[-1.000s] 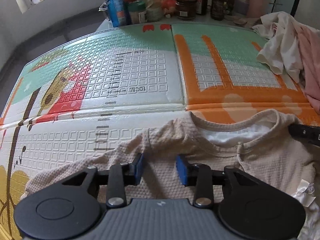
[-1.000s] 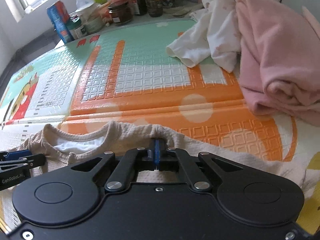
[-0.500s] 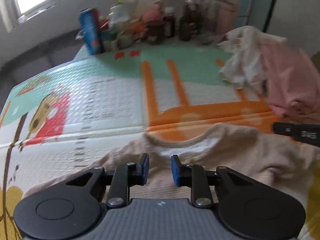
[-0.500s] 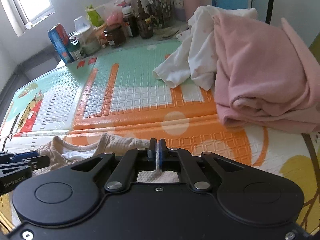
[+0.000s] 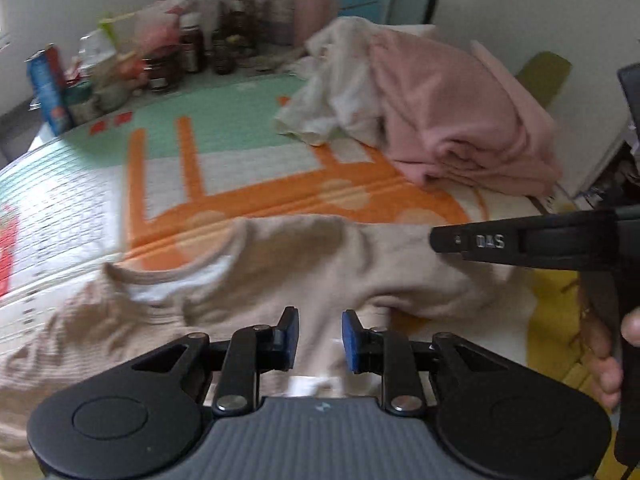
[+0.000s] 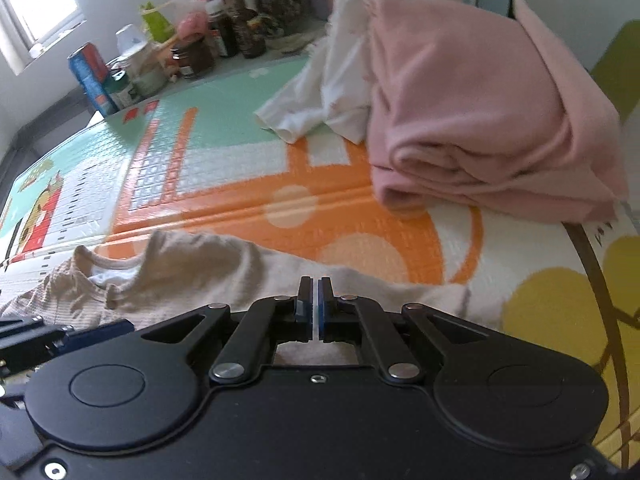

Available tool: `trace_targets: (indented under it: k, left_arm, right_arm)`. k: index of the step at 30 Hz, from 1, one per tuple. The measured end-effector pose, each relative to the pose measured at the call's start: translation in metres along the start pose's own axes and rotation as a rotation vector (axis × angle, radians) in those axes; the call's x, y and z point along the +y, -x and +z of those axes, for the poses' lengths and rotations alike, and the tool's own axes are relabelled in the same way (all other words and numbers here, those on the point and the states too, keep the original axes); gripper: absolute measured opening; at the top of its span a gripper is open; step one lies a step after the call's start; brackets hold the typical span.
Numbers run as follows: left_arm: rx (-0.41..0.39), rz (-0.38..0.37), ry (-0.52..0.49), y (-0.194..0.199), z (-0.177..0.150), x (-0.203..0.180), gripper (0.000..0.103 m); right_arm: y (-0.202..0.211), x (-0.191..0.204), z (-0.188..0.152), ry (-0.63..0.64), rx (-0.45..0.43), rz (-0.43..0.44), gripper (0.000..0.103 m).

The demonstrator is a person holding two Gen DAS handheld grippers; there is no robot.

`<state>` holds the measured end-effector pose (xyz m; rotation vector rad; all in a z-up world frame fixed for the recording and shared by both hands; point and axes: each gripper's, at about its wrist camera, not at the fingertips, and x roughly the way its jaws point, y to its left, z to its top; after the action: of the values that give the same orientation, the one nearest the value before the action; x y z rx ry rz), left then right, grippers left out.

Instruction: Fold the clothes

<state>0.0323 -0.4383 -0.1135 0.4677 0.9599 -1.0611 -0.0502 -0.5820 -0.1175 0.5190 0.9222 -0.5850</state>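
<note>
A beige waffle-knit shirt (image 5: 280, 264) lies crumpled on the play mat (image 5: 248, 152), collar to the left. My left gripper (image 5: 318, 340) is over the shirt's body, right of the collar. Its blue pads stand narrowly apart with bunched fabric between them, and wrinkles run toward them. In the right wrist view the right gripper (image 6: 315, 304) is shut on the shirt's (image 6: 208, 272) right shoulder edge, and the cloth stretches from the collar to it. The right gripper's black finger (image 5: 520, 242) reaches in from the right, just beyond the left one. The left gripper (image 6: 60, 336) shows at the lower left.
A pink garment pile (image 6: 480, 120) with a white garment (image 6: 320, 92) against it fills the mat's far right. Bottles, jars and a blue can (image 6: 92, 80) crowd the back edge. A person's hand (image 5: 608, 360) holds the right gripper's handle at the right.
Both grippers moved right across the mat toward the pink pile. The left jaws narrowed onto the shirt. The shirt's right side got drawn out rightward while the collar stayed put.
</note>
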Motion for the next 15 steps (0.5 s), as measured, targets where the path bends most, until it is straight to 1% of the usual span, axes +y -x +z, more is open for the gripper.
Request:
trace_targets:
  k: [3,6,10,15]
  left_arm:
    - [-0.002,-0.045,-0.02,-0.006,-0.002,-0.012,0.026]
    - [0.019,-0.081,-0.037,-0.013,-0.005,-0.021,0.026]
    - [0.046,-0.065,-0.05,-0.023,-0.011,-0.027,0.026]
    - [0.086,-0.071,-0.051,-0.029,-0.017,-0.028,0.026]
  right_arm:
    - [0.001,-0.01,-0.005,-0.011,0.007,-0.007,0.001]
    - [0.0,-0.019,-0.009,-0.022,0.015,-0.021,0.001]
    - [-0.005,-0.032,-0.011,-0.047,0.031,-0.036,0.001]
    - [-0.015,-0.043,-0.011,-0.06,0.043,-0.056,0.001]
